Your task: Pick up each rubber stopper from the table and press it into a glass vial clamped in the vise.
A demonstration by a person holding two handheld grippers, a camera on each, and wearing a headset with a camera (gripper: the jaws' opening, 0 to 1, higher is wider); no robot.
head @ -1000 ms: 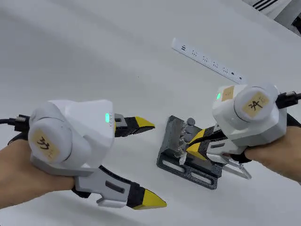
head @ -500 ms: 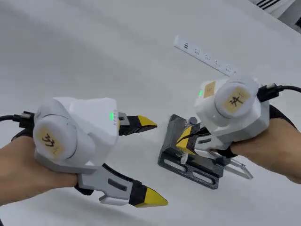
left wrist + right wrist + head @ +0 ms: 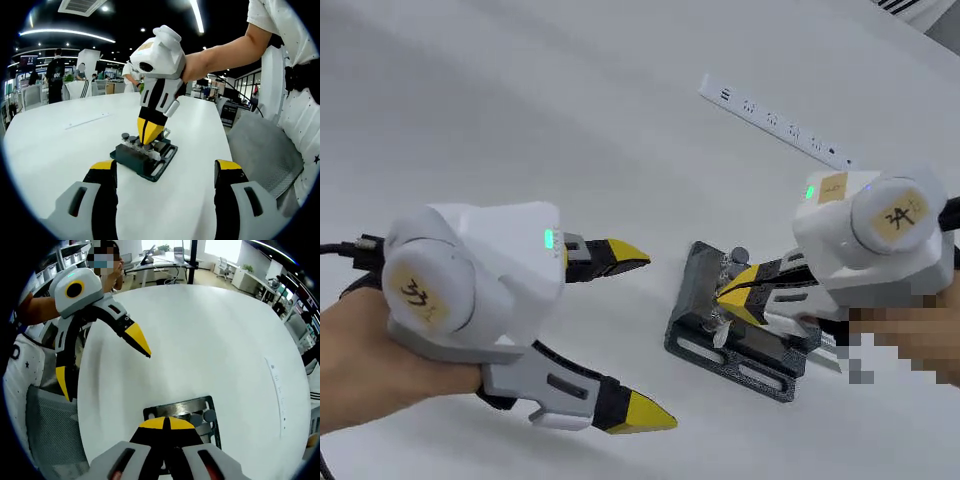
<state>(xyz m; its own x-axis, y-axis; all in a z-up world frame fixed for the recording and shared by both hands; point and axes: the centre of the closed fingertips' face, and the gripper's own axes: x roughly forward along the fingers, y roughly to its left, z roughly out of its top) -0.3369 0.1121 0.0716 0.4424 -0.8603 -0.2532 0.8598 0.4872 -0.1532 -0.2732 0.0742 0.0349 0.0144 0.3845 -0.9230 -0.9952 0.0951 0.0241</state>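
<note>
The vials [image 3: 713,322] stand in the vise [image 3: 760,372], some with gray stoppers [image 3: 740,256] on top. My right gripper [image 3: 725,297] is pinched together, tip down on them; I see nothing in it. If I push crooked, glass could crack. My left gripper [image 3: 652,340] hangs nearby, spread wide, holding nothing.

The white bench [image 3: 520,110] is bare left of and beyond the dark grey vise [image 3: 750,362], so those sides are free for an approach. The right claw [image 3: 722,298], jaws pressed together, stands over the vise's row of glass vials [image 3: 131,142] and blocks most of it from above. The left claw [image 3: 658,341], jaws spread wide, is apart to the left, with bare bench between it and the vise. A long white power strip [image 3: 775,125] lies well beyond.
</note>
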